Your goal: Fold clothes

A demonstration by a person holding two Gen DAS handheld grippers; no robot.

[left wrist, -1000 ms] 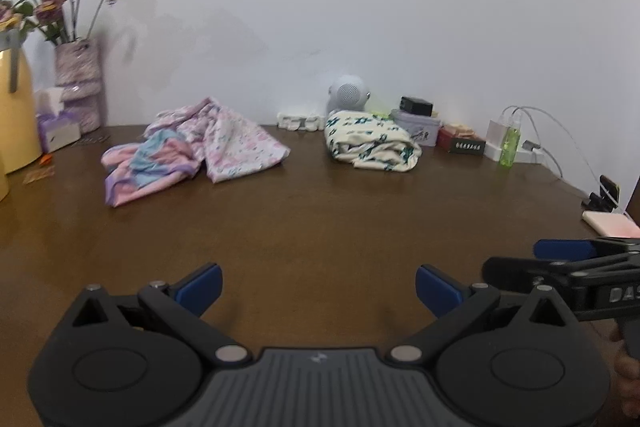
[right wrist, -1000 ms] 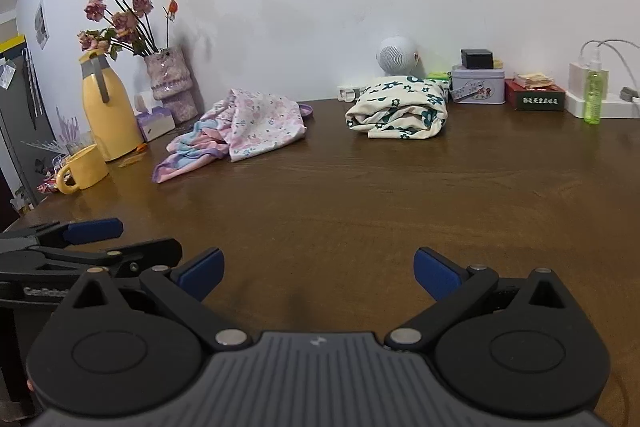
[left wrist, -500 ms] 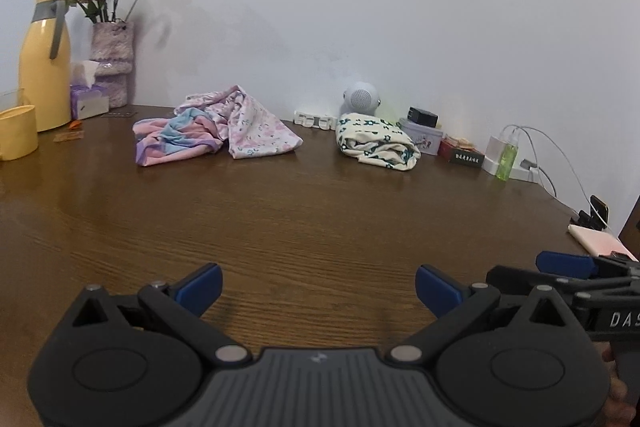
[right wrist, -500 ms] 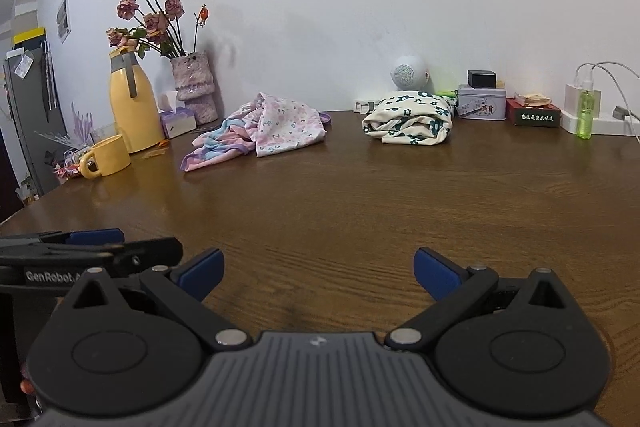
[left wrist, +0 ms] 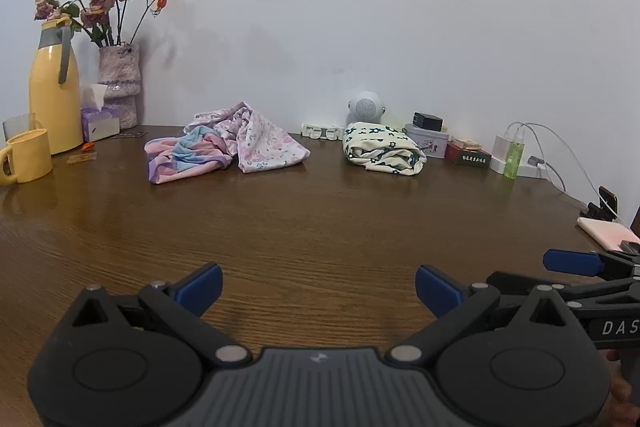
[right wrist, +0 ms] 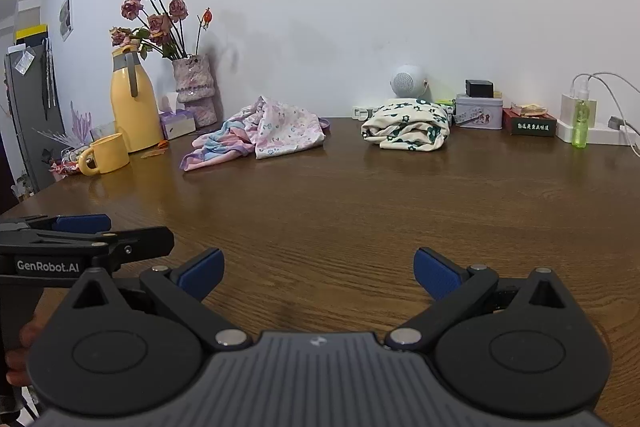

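Note:
A crumpled pile of pink floral and pastel striped clothes (left wrist: 224, 145) (right wrist: 264, 135) lies at the back of the brown table (left wrist: 320, 223) (right wrist: 360, 211). To its right sits a folded cream garment with dark green flowers (left wrist: 382, 148) (right wrist: 408, 125). My left gripper (left wrist: 319, 289) is open near the table's front edge, far from both, with nothing between its fingers. My right gripper (right wrist: 318, 273) is open too, level with the left one and just as empty. Each gripper shows at the side of the other's view.
A yellow jug (left wrist: 52, 87) (right wrist: 134, 103), a yellow mug (left wrist: 26, 157) (right wrist: 106, 153), a tissue box (left wrist: 100, 119) and a vase of dried roses (left wrist: 120, 83) (right wrist: 194, 87) stand back left. A white speaker (right wrist: 408, 81), tins, a green bottle (right wrist: 580, 123) and chargers line the back right.
Both grippers have pulled back and tipped up from the clothes, which now look smaller and farther. Both stay open and empty.

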